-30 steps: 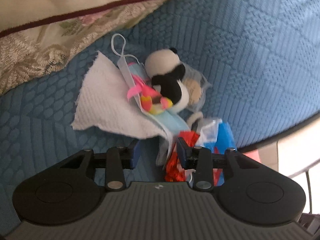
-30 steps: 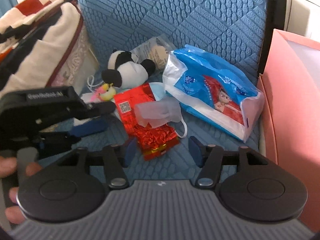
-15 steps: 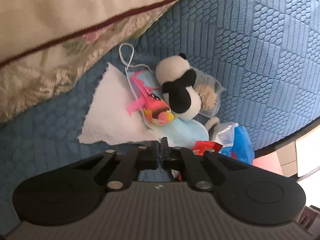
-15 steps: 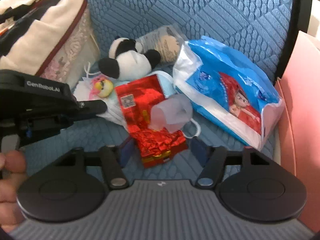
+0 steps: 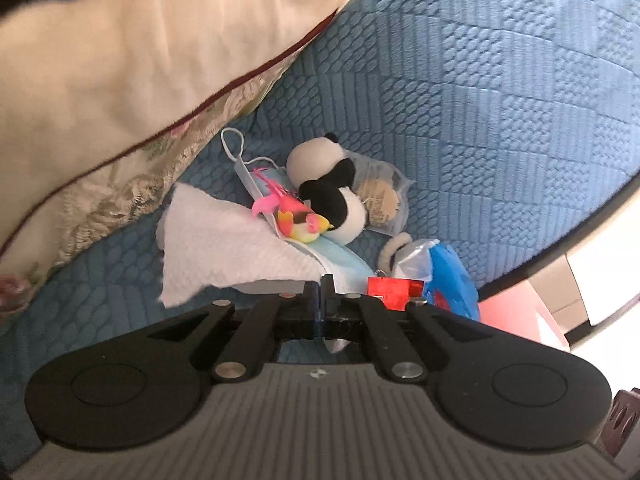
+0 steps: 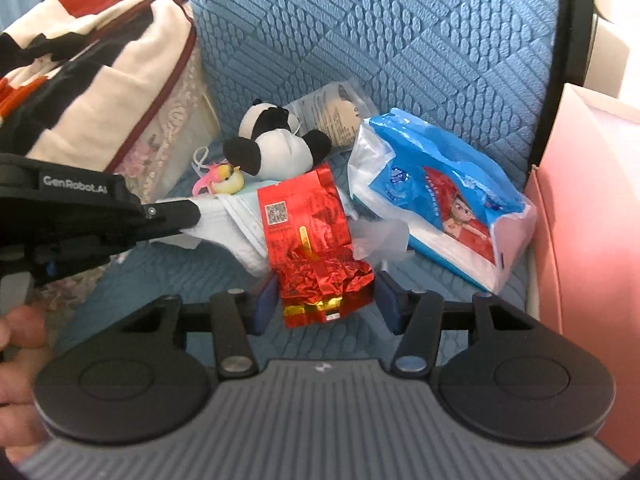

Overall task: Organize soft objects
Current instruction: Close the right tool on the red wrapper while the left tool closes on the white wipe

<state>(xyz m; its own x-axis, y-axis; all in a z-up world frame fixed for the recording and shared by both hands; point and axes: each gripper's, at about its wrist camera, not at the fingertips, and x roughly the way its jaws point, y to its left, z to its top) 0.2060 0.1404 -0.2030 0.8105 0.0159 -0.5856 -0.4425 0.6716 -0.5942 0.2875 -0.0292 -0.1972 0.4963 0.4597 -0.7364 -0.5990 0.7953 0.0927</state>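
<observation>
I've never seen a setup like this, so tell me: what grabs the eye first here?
Probably the panda plush, lying at the back of the blue quilted seat amid a small pile. In front of it a shiny red foil packet sits between the right tongs, with a blue tissue pack beside it near a pink box.

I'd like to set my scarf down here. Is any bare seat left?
Yes: bare blue cushion lies in front, between the pillow and the red foil packet. The middle is crowded: toy panda, face mask, paper towel, wipes pack.
</observation>
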